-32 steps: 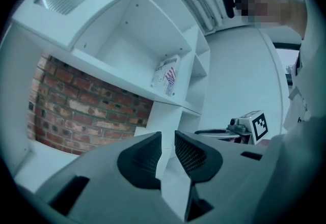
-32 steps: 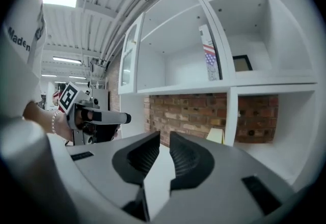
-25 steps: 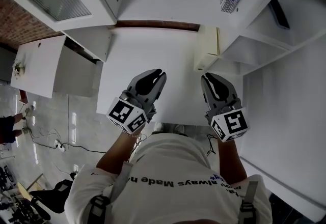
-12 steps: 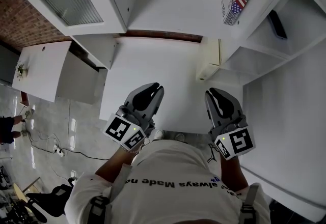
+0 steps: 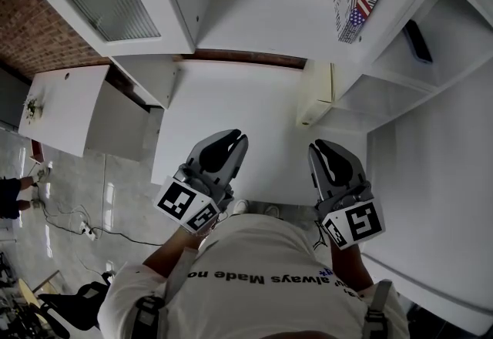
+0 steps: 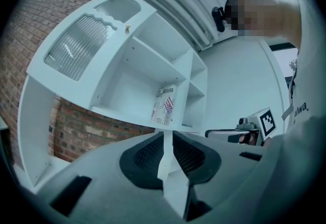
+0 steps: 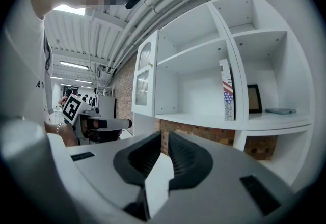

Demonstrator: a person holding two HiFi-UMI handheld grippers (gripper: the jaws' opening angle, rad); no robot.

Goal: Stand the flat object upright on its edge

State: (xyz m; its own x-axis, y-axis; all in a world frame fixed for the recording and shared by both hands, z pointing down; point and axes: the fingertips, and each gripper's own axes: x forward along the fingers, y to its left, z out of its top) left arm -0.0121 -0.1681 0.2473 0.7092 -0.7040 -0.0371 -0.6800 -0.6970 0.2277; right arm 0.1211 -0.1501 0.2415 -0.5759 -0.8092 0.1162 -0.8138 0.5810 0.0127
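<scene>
The flat object (image 7: 227,96) is a thin printed box or book, covered in lettering and bearing a stars-and-stripes flag. It stands upright on its edge, long axis vertical, on the shelf (image 7: 204,117) ahead of and above both grippers, well apart from them. The left gripper (image 5: 239,137) and right gripper (image 5: 318,146) are clenched, jaws together on nothing.

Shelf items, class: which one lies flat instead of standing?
The thin grey slab at far right; the flag-printed box and the dark picture frame both stand upright.
</scene>
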